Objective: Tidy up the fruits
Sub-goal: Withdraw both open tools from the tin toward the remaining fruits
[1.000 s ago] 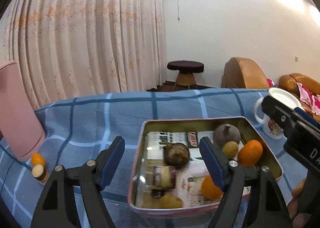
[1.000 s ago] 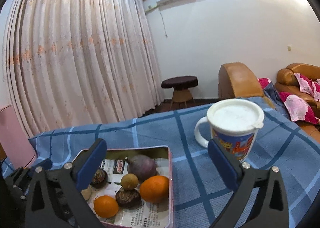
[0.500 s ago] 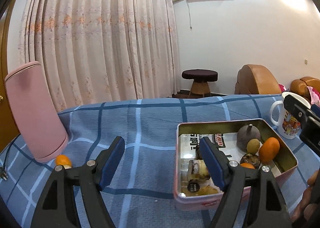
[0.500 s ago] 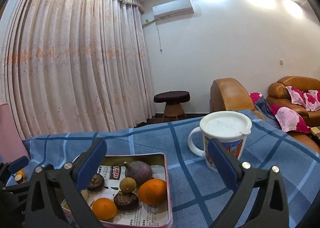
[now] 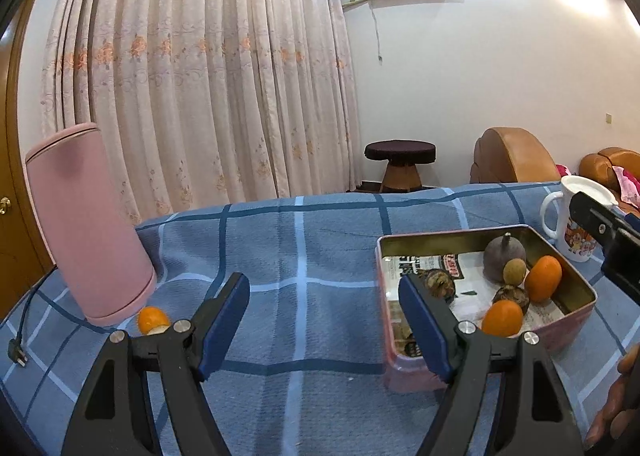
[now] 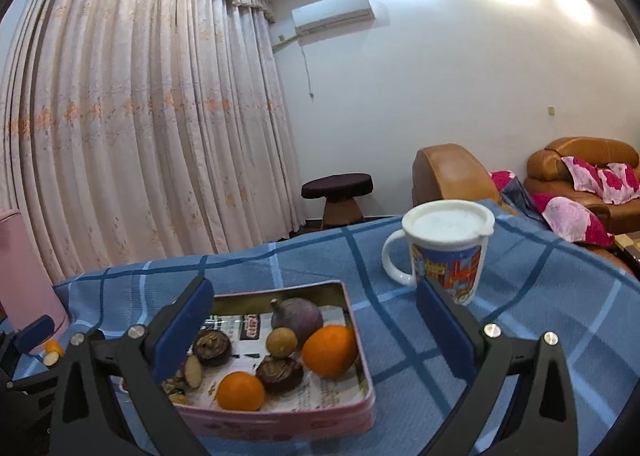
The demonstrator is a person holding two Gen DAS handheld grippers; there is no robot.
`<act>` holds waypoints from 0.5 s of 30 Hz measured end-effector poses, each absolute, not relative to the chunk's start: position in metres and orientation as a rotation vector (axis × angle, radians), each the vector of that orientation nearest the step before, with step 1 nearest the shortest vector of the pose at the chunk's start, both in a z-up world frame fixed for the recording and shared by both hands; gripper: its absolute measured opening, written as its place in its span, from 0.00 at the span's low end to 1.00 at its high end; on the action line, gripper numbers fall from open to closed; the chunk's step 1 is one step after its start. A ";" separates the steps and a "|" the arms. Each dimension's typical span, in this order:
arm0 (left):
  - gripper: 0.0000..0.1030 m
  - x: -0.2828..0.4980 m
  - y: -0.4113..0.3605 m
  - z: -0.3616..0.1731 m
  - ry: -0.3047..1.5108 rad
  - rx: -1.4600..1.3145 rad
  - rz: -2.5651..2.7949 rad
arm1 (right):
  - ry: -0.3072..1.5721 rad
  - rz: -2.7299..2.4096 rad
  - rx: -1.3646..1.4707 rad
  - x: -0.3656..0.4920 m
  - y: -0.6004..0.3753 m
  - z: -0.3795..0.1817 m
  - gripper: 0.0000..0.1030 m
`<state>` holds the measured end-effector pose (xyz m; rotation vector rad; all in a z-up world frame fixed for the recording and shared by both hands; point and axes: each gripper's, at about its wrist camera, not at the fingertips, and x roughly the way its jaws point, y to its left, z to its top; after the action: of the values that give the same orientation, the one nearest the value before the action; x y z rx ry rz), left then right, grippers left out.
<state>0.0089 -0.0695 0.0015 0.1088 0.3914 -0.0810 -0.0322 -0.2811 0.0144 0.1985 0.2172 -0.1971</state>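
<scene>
Blue checked cloth [image 5: 304, 256] covers the bench. Far left edge: black power plug [image 5: 18, 354] with cord, then tall pink cylinder [image 5: 86, 224] standing upright. A small orange fruit [image 5: 151, 319] lies just beside its base, with a pale cut piece touching it. Left gripper [image 5: 325, 326] over bare cloth mid-bench, blue pads wide apart, nothing between them. Right of it, pink tin [image 6: 360, 340], open-topped, lined with printed paper [image 6: 248, 326]. In the tin: purple round fruit with stem [image 6: 298, 316] at the back, small tan fruit [image 6: 281, 342] in front of it, large orange [image 6: 330, 350] at the right wall, smaller orange [image 6: 240, 391] at the front, two dark brown husked fruits [image 6: 212, 346] near the middle, more small bits at the front left, partly hidden. Right gripper [image 6: 314, 332] over the tin's right half, pads apart, empty. Right of the tin, well apart: white lidded mug [image 6: 446, 252] with cartoon print, handle facing left. Fingers of a hand [image 5: 618, 396] show at the left view's right edge.
</scene>
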 end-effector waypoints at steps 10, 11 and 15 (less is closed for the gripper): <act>0.76 0.008 -0.037 -0.001 0.409 0.129 -0.064 | 0.251 -0.143 0.200 -0.030 -0.236 0.012 1.00; 0.76 0.009 -0.032 -0.001 0.408 0.140 -0.055 | 0.253 -0.135 0.193 -0.029 -0.230 0.012 1.00; 0.76 0.012 -0.014 -0.002 0.409 0.135 -0.033 | 0.258 -0.100 0.173 -0.025 -0.206 0.012 1.00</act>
<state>0.0124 -0.0139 -0.0017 0.1345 0.4085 -0.0333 -0.0252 -0.2057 0.0119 0.1730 0.2578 -0.1002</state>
